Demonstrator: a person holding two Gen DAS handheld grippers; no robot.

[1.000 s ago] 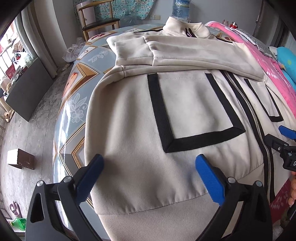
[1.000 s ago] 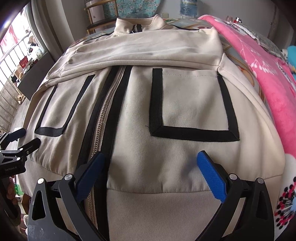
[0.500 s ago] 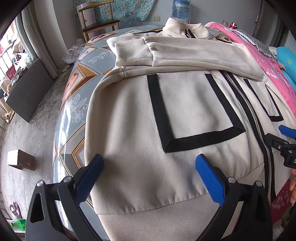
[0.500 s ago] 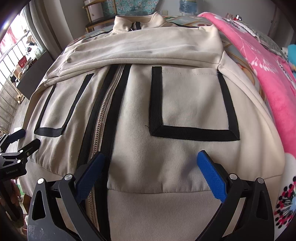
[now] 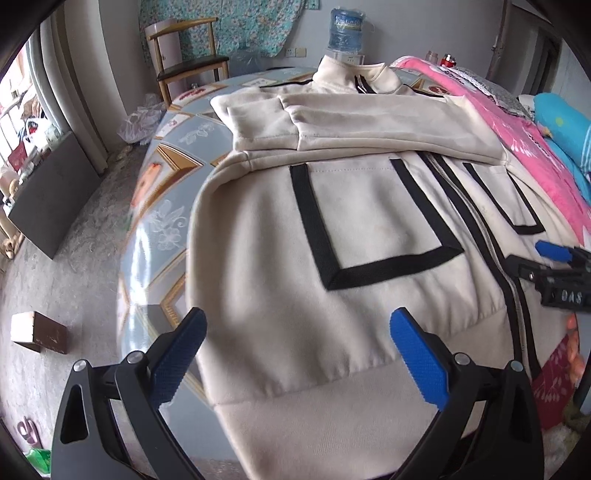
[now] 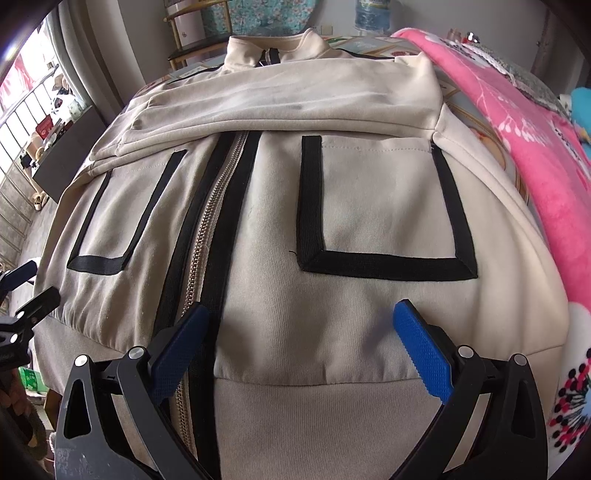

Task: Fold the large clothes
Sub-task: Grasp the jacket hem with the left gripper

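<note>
Floor: grey concrete at the far left, with a small brown box [image 5: 38, 331] lying on it and a dark flat panel [image 5: 51, 201] leaning by the curtain.
Chair: a wooden chair [image 5: 186, 66] stands against the back wall, left of a blue water bottle [image 5: 345, 31].
Desk: the desk [image 5: 166, 206] wears a glossy cloth of pale blue with gold frames and white flowers; its bare part shows to the left of the garment.
Jacket: a cream zip jacket [image 5: 369, 229] lies flat, front up, collar far and hem near, with black-trimmed pockets and both sleeves folded across the chest.
Blanket: a pink blanket [image 6: 524, 122] runs along the jacket's right side.
Left claw: the left claw [image 5: 295, 354] hangs spread wide over the hem by the jacket's left edge, gripping nothing.
Right claw: the right claw [image 6: 301, 347] is likewise spread wide, empty, over the hem between the zipper [image 6: 207, 240] and the right pocket.
</note>
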